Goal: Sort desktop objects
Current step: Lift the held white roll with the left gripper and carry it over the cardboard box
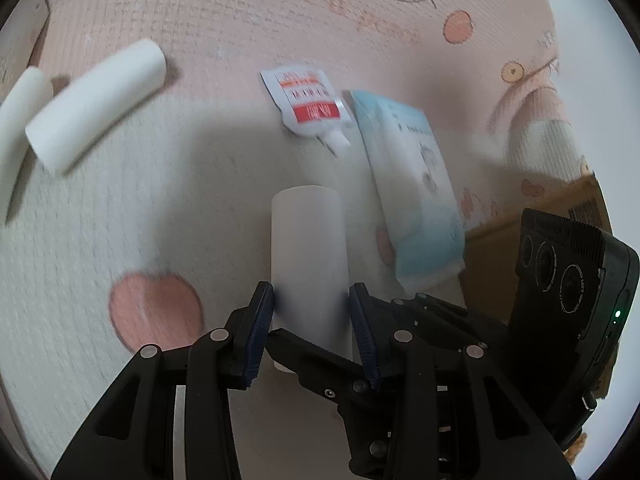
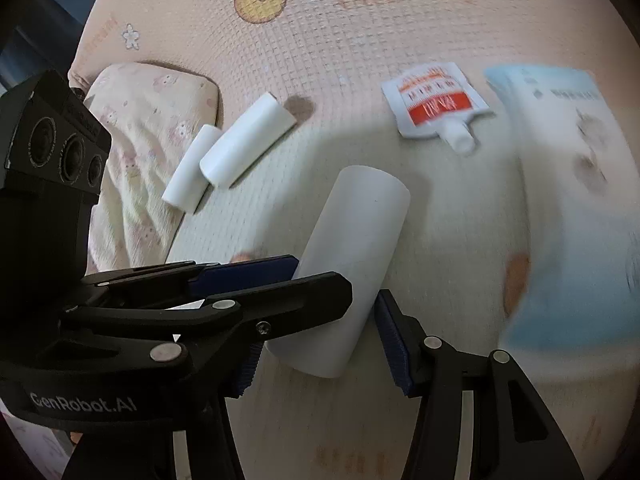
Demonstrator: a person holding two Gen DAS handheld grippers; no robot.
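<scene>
The white cylinder sits at the centre of the left wrist view, pinched between the blue pads of the left gripper, its length running toward twelve o'clock. In the right wrist view the same cylinder lies between the pads of the right gripper; its right pad touches the side, but the left one is hidden, so I cannot tell whether it grips. At one o'clock lies a red-and-white spouted pouch, with a blurred pale blue packet at three. Two more white cylinders lie side by side at ten o'clock on the pink patterned surface.
</scene>
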